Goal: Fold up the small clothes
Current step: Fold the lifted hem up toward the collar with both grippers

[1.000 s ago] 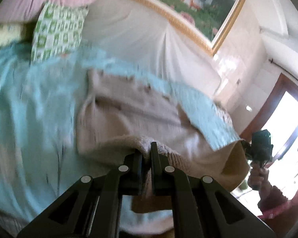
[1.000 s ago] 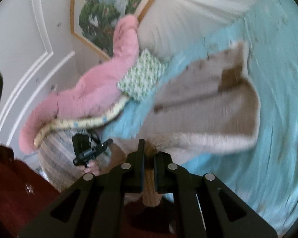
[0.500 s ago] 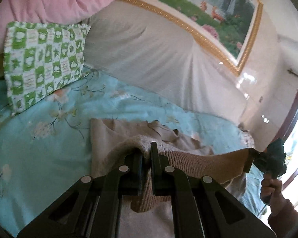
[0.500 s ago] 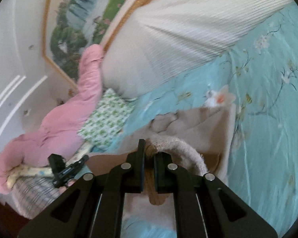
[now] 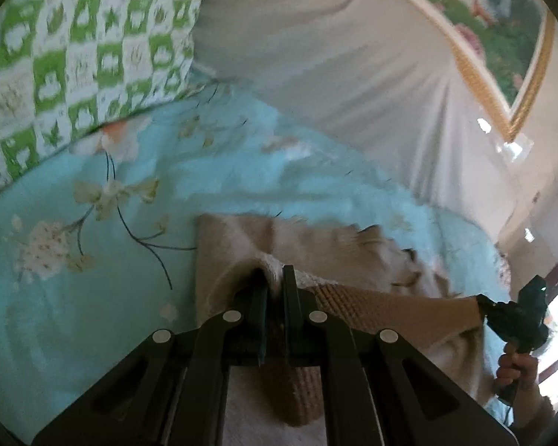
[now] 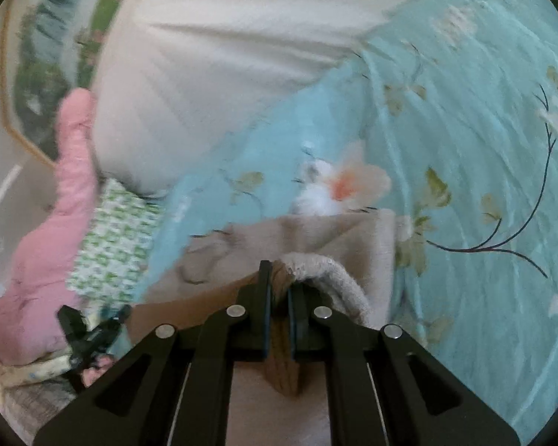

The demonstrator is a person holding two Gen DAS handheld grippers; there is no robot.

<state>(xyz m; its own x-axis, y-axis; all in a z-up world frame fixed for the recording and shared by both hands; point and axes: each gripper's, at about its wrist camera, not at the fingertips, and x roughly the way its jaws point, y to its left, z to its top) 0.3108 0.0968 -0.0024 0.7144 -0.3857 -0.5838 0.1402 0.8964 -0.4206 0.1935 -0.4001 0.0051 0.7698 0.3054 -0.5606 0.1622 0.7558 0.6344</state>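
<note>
Beige knitted garment (image 5: 241, 245), carried over itself on the bed (image 5: 74, 297) by both tools.

A ribbed hem, stretched taut across the lower frames, is pinched by the closed left tool (image 5: 275, 286) and the closed right tool (image 6: 279, 282). The far half is laid flat just beyond both tips, on the turquoise floral sheet; a green checked pillow (image 5: 74, 44) is seen upper left.
</note>
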